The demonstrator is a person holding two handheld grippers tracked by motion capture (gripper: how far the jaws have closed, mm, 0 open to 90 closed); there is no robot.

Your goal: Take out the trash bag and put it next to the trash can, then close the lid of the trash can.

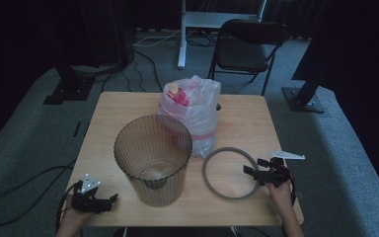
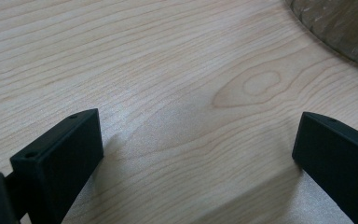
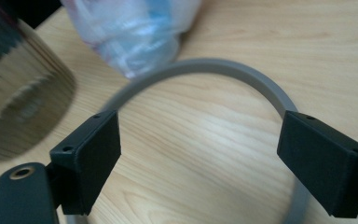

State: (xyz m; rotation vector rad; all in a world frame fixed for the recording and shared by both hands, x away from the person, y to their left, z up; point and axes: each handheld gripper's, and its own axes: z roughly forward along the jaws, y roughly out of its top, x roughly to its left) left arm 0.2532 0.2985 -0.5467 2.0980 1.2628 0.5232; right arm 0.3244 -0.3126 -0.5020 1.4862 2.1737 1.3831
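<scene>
care matters as we lower the spread right gripper (image 1: pixel 257 172) over the grey ring (image 1: pixel 229 173) lying flat near the table's (image 1: pixel 246 118) right edge beside the bin (image 1: pixel 153 158), pinching its rim squarely while our left gripper (image 1: pixel 103 201) waits open.

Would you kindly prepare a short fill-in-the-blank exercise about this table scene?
1. The grey plastic ring lies flat on the ____ table.
2. The ribbed translucent bin stands ____.
3. The right gripper hovers over the ring with its jaws ____.
4. The white plastic bag stands ____ the bin.

Missing words: wooden; upright; open; behind
</scene>
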